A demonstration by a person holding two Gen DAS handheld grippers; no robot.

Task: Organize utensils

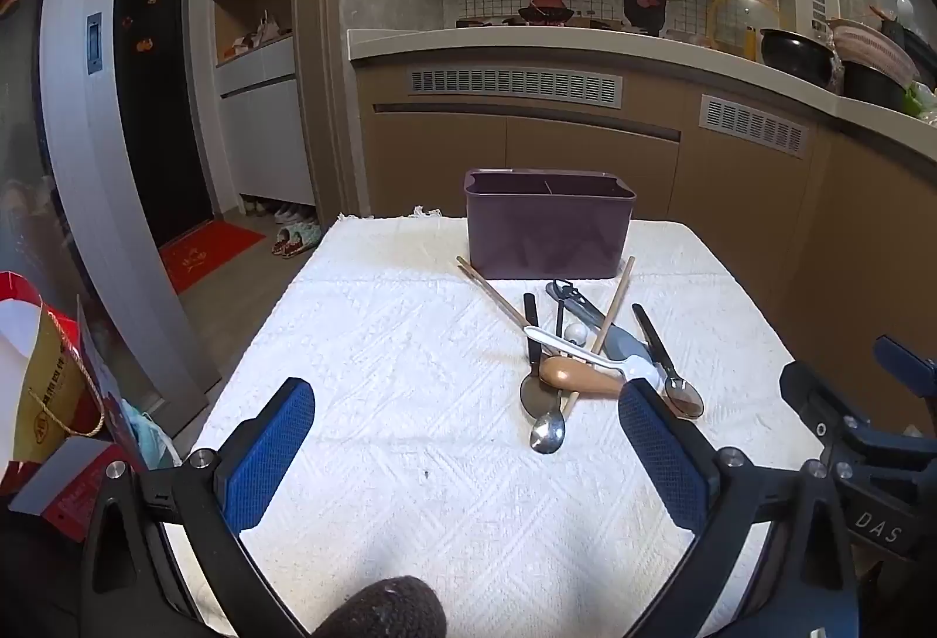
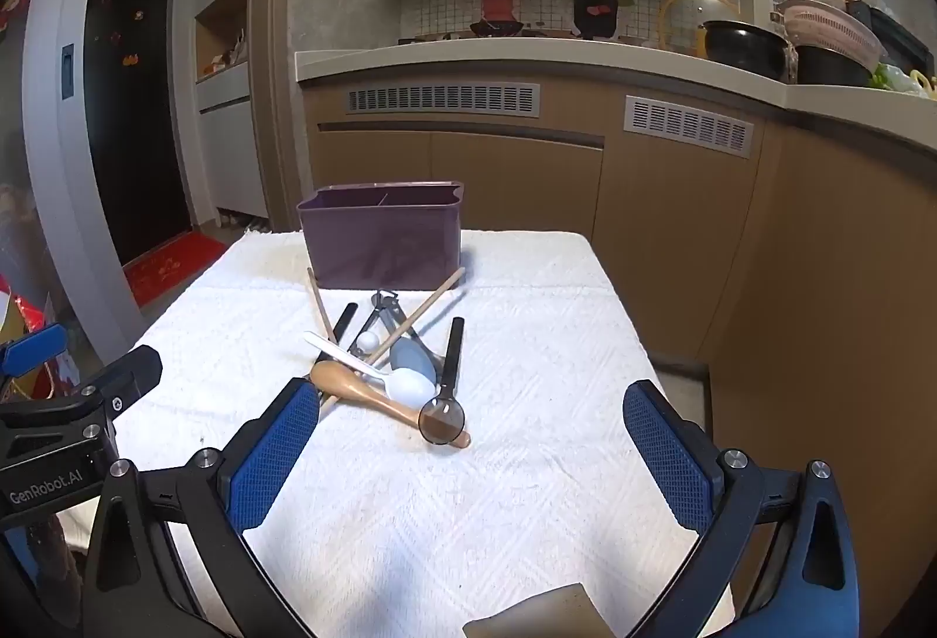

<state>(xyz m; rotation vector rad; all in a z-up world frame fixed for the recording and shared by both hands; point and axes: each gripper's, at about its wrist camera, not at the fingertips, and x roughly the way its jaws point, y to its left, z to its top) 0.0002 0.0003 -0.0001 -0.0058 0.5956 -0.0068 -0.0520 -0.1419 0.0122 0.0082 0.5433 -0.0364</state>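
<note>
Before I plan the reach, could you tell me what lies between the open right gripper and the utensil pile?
Only bare white cloth lies between the right gripper and the utensil pile, as the right wrist view shows.

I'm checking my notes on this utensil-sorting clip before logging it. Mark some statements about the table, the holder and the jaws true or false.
1. The purple utensil holder stands upright behind the pile of utensils. True.
2. A wooden chopstick already stands inside the holder. False: it lies on the white cloth in the pile.
3. The left gripper has its jaws wide open, holding nothing. True.
4. The right gripper grips the wooden spoon. False: its jaws are open and empty.
5. The white spoon lies across the wooden spoon. True.
</note>
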